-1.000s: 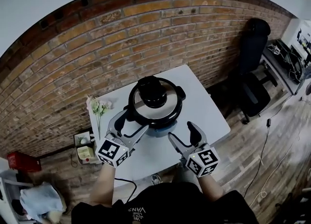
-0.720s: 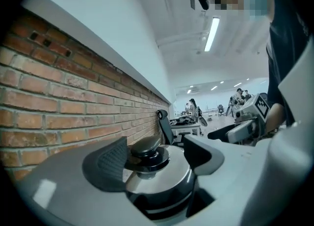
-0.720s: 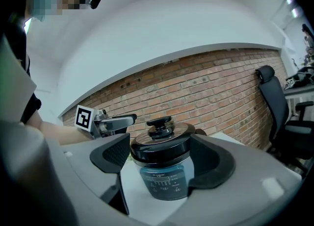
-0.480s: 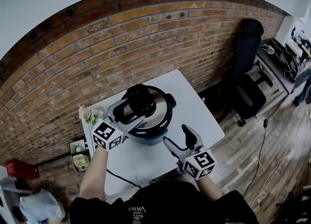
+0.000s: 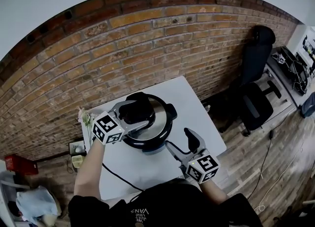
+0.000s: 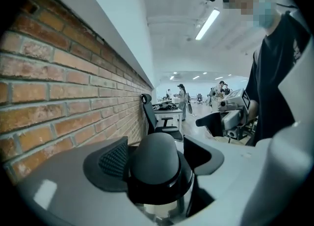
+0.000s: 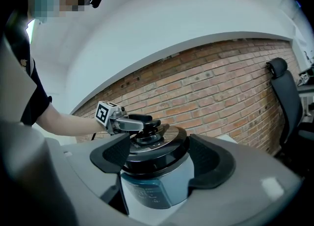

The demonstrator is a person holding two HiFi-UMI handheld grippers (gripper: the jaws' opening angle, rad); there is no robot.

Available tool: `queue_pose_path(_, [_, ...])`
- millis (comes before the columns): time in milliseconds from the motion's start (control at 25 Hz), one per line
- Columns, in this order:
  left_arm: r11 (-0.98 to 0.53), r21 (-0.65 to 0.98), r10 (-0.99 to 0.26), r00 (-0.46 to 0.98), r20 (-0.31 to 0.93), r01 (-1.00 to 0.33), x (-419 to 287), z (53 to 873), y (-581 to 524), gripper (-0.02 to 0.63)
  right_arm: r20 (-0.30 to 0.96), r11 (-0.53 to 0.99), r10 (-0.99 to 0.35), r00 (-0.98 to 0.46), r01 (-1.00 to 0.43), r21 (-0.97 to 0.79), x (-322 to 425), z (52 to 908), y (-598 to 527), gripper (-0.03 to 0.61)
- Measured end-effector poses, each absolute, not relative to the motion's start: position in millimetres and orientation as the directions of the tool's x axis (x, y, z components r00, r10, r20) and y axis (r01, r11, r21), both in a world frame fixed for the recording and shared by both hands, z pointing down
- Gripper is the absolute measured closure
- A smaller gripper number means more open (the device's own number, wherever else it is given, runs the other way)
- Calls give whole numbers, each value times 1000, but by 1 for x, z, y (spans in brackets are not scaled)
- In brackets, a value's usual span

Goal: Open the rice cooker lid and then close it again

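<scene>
Closest to the person, the right tongs [image 5: 178, 138] hang released above the front part of the white desk [image 5: 199, 110], just off the rice cooker's right front. Their two arms stand wide apart with nothing gripped. In the right gripper view the rice cooker [image 7: 156, 183] appears between those arms, but farther off and untouched by them.

A little farther out, the left tongs [image 5: 140, 113] reach in from the left, with the marker cube toward the person's forearm [image 5: 89, 164]. They are clenched on the black knob [image 6: 157, 155] at the centre of the lid [image 7: 169, 138]. In the left gripper view the ribbed pad sits against one side of the knob and the other arm sits close against the opposite side. The right gripper view shows the same hold from across the desk.

The rice cooker stands upright near the middle of the desk, and the lid lies flat and closed on its pale blue body. A black cable [image 5: 118, 176] trails off the desk's near left edge. A small bunch of pale flowers [image 5: 84, 117] lies at the desk's far left edge.

Behind the desk runs a brick wall [image 5: 147, 44]. To the right, well apart from the desk, a black office chair [image 5: 257, 98] stands on the wooden floor [image 5: 275, 172]. A red box [image 5: 15, 163] sits low at the far left.
</scene>
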State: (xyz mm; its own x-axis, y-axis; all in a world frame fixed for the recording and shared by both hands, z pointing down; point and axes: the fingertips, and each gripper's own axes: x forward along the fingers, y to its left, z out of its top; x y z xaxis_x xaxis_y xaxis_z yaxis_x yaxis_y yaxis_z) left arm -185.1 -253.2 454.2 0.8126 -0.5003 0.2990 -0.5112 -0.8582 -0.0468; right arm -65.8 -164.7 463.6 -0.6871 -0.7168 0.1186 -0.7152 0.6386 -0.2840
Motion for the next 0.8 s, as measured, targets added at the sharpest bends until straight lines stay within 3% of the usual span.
queue_pose_path(280, [-903, -25, -407, 836, 368, -429, -172, 461, -257, 275, 124, 634, -716, -687, -714, -297, -56, 467, -178, 204])
queue_pose_path(600, [-921, -126, -378, 773, 509, -368, -168, 479, -255, 281, 139, 618, -720, -680, -720, -316, -47, 475, -180, 204])
queue_pose_path(680, [-919, -118, -381, 767, 517, -376, -169, 479, -257, 325, 143, 621, -715, -684, -716, -319, -49, 475, -179, 204])
queue_pose_path(800, [-917, -116, -382, 761, 524, -381, -170, 479, -259, 325, 142, 624, -711, -688, -711, -324, -52, 476, -178, 204])
